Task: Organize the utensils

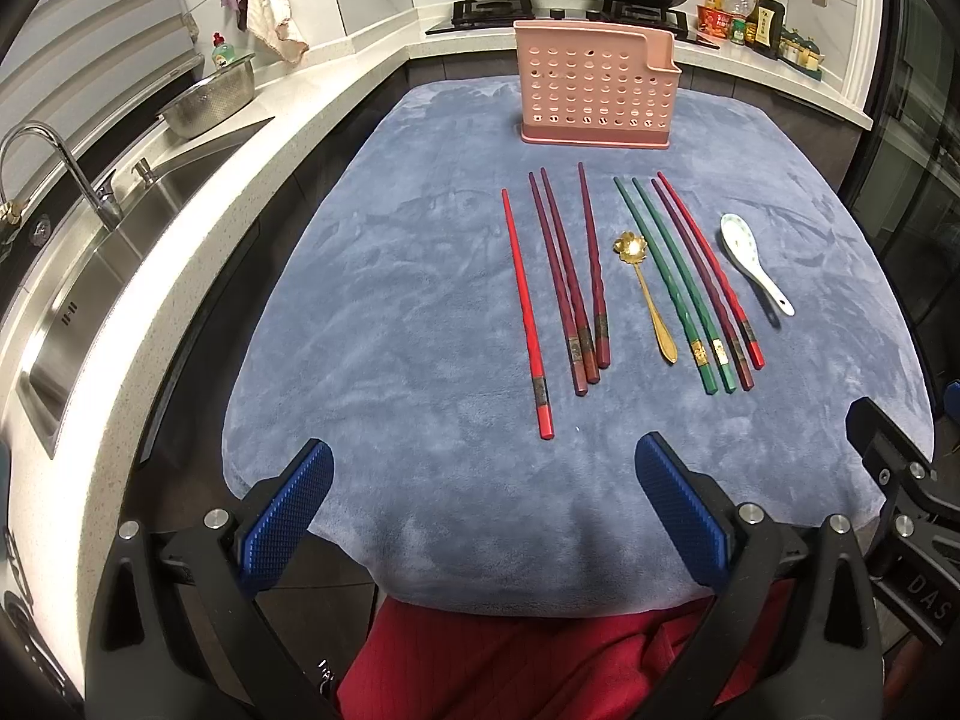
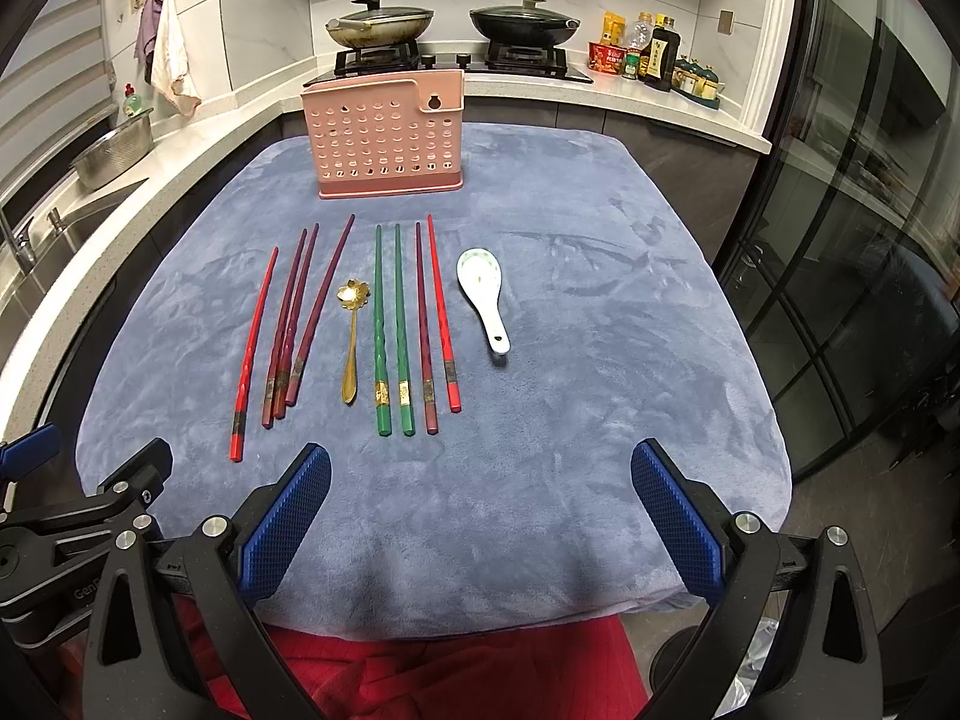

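Several chopsticks lie side by side on a blue-grey cloth (image 1: pixel 390 300): a red chopstick (image 1: pixel 527 318) at the left, maroon ones (image 1: pixel 567 282), two green chopsticks (image 1: pixel 669 288) and a purple and red pair (image 1: pixel 708 276). A gold flower spoon (image 1: pixel 645 294) lies between the groups and a white ceramic spoon (image 1: pixel 753 261) at the right. A pink perforated utensil holder (image 1: pixel 594 84) stands upright behind them. My left gripper (image 1: pixel 483 516) and right gripper (image 2: pixel 480 516) are open and empty, held near the cloth's front edge. The same items show in the right wrist view: holder (image 2: pixel 384 132), white spoon (image 2: pixel 483 294), gold spoon (image 2: pixel 351 336).
A steel sink (image 1: pixel 90 276) with a tap and a metal bowl (image 1: pixel 210 96) runs along the left counter. Two lidded pans (image 2: pixel 384 21) sit on the stove behind, with sauce bottles (image 2: pixel 654 54) to the right. A glass door (image 2: pixel 870 240) is at the right.
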Demonstrator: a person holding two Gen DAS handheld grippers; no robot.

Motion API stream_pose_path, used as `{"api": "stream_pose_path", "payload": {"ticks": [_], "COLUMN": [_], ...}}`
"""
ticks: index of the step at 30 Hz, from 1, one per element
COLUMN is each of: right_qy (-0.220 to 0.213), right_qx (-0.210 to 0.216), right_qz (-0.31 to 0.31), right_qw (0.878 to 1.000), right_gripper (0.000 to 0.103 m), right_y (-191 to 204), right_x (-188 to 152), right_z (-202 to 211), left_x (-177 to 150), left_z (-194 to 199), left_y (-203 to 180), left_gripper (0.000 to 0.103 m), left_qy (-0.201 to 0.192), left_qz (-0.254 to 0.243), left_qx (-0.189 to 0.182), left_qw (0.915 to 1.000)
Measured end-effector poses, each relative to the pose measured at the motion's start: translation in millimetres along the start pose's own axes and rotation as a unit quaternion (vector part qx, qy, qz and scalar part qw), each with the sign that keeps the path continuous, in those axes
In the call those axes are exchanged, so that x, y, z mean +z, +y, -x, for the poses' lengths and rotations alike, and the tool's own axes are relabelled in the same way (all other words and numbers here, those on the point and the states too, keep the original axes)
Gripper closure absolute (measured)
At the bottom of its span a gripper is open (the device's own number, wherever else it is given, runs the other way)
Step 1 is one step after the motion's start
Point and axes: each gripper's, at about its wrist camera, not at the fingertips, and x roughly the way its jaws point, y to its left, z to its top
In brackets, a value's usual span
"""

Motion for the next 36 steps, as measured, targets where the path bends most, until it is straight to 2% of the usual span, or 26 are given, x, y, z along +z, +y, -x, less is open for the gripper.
{"api": "stream_pose_path", "payload": {"ticks": [36], "right_qy": [0.001], "right_qx": [0.0], "right_qz": [0.001], "right_qw": [1.0], "right_gripper": [0.007], "right_y": [2.4], "right_x": [-0.7], "right_z": [0.3], "left_x": [-1.0], "left_z": [-0.6], "left_y": [1.5], "left_gripper": [0.007], "left_qy": [0.002], "left_qz": [0.0], "left_qx": [0.0], "left_qw": [1.0]}}
